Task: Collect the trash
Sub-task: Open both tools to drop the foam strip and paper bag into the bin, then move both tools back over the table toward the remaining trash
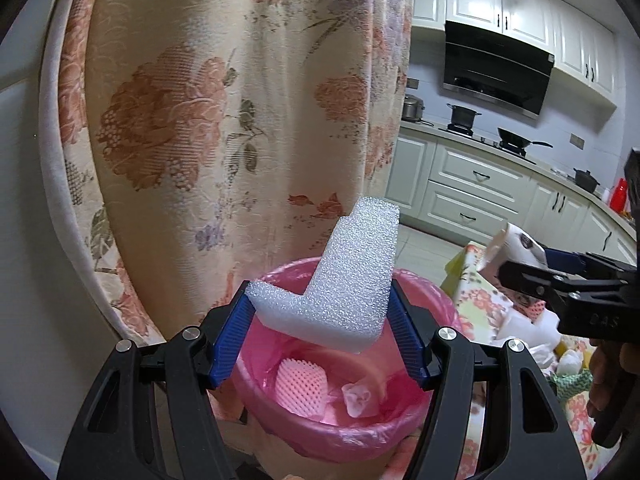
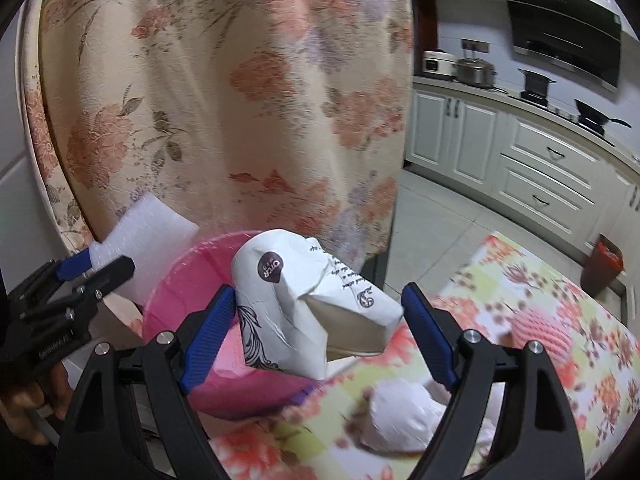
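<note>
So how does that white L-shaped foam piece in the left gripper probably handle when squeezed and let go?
The foam piece looks like open-cell packing foam, so probably very light and springy. Held between the left gripper pads, it keeps its L shape, suggesting moderate stiffness. Released over the pink-lined bin, it would likely drop slowly and might bounce or catch on the rim.

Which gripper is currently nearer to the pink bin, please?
Left. The left gripper holds white foam directly above the pink bin; the right gripper, holding a crumpled paper bag, is beside it.
</note>
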A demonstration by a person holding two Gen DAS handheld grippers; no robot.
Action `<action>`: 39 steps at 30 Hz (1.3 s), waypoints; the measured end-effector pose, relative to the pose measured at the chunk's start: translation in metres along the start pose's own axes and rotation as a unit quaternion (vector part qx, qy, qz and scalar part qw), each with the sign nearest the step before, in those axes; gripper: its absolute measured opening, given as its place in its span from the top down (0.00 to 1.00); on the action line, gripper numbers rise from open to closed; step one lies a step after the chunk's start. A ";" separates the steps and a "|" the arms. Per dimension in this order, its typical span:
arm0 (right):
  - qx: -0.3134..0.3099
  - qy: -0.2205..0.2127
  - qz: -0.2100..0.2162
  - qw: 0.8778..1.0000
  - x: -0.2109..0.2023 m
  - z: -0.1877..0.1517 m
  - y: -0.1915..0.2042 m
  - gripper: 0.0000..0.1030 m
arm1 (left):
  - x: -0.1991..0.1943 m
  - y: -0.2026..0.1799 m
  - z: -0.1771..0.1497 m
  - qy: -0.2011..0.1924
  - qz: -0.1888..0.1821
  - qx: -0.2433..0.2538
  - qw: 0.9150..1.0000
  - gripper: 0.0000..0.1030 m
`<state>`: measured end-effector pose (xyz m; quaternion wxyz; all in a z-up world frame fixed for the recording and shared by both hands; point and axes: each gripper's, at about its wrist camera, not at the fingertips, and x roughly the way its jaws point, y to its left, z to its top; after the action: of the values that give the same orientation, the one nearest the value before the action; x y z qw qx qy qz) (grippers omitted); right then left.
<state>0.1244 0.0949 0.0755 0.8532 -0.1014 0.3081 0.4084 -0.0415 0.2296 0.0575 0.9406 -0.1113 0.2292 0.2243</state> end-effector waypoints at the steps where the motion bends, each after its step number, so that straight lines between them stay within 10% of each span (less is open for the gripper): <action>1: -0.003 0.001 0.004 1.000 0.004 0.003 0.004 0.21 | 0.000 0.002 0.001 0.000 0.001 -0.001 1.000 0.41; 10: -0.006 0.002 0.033 0.999 0.025 0.020 0.014 0.20 | 0.004 0.008 0.003 -0.001 0.002 -0.009 1.000 0.37; 13: -0.009 -0.001 0.028 1.000 0.027 0.023 0.013 0.15 | 0.004 0.009 0.004 -0.005 0.000 -0.013 1.000 0.15; 39: 0.058 -0.014 -0.080 0.995 -0.052 -0.040 -0.076 0.15 | -0.003 -0.049 0.001 0.003 -0.049 0.032 0.998 0.15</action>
<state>0.1392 -0.0045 0.0697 0.8917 -0.0704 0.3099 0.3222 -0.0202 0.1860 0.0647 0.9529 -0.0931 0.2330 0.1705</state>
